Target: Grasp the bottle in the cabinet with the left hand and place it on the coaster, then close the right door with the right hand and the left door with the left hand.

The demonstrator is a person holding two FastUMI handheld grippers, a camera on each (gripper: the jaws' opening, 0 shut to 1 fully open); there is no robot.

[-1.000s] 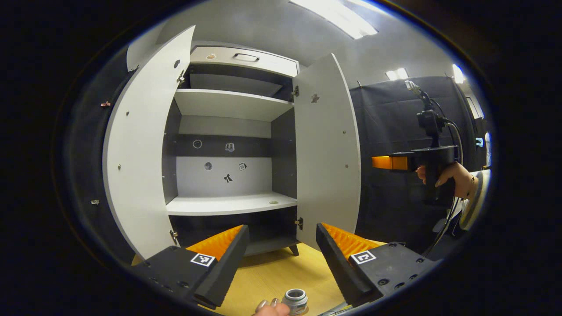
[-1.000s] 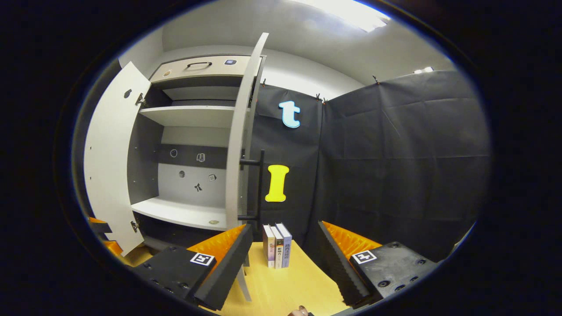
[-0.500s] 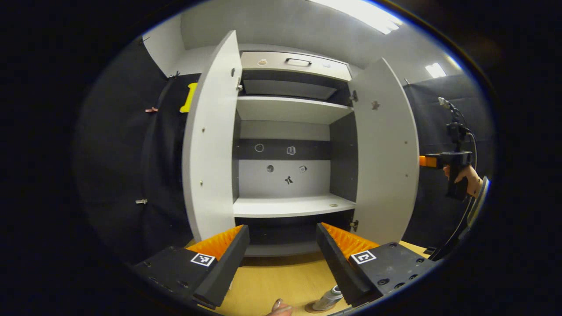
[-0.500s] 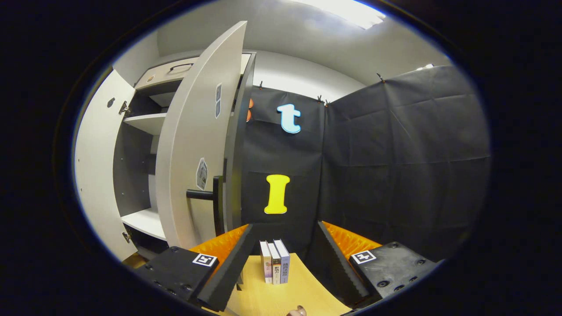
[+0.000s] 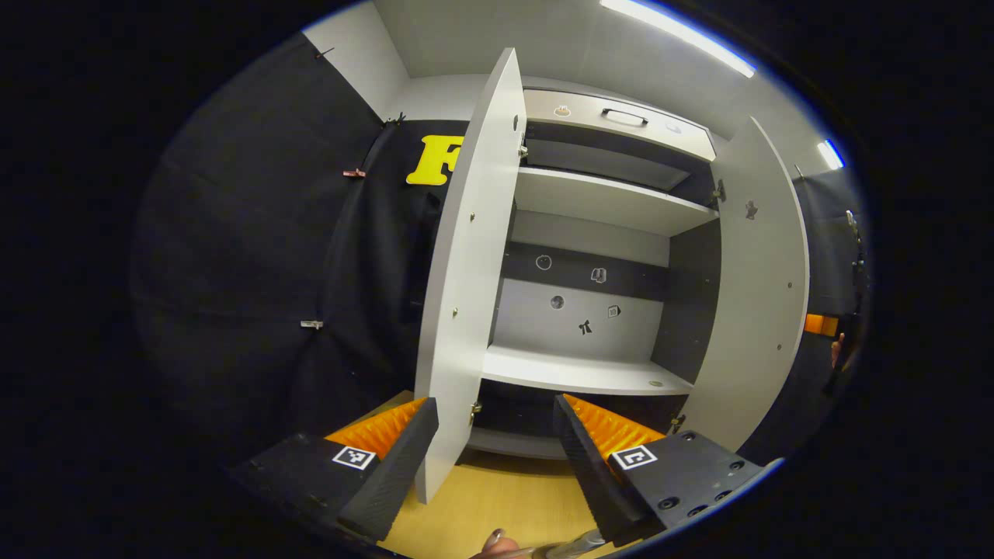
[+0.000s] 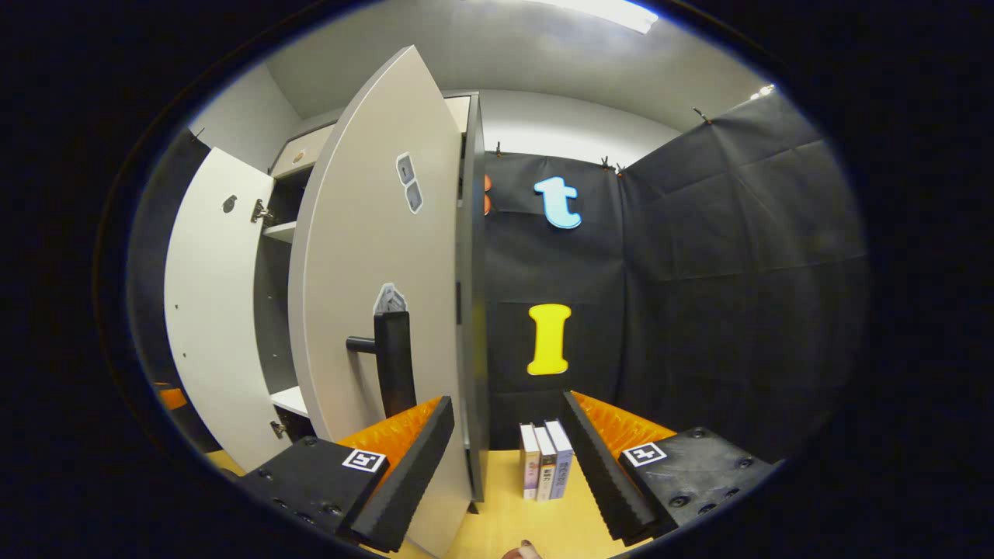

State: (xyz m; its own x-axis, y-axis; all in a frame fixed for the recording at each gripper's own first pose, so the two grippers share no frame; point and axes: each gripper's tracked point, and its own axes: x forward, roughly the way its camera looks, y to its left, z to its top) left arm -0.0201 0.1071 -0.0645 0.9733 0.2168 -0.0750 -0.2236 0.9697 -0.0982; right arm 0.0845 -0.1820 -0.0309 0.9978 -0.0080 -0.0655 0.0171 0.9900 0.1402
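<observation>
The grey cabinet (image 5: 590,373) stands with both doors open and its shelves bare. In the left gripper view its left door (image 5: 466,272) is almost edge-on just beyond my open left gripper (image 5: 493,419), and the right door (image 5: 757,295) stands further right. The bottle (image 5: 578,546) shows as a sliver at the bottom edge, on the wooden table. In the right gripper view my open right gripper (image 6: 505,411) faces the outer side of the right door (image 6: 365,256), close to its black handle (image 6: 392,361). Nothing is between either gripper's fingers.
Three books (image 6: 543,470) stand upright on the table (image 6: 505,520) beside the cabinet's right wall. Black cloth walls close in on both sides. A fingertip (image 5: 493,537) shows near the bottle. The right gripper (image 5: 821,324) peeks from behind the right door.
My right gripper has come round to the outer face of the right door, nearer its handle. My left gripper has turned left, and the bottle has slid to the view's bottom edge.
</observation>
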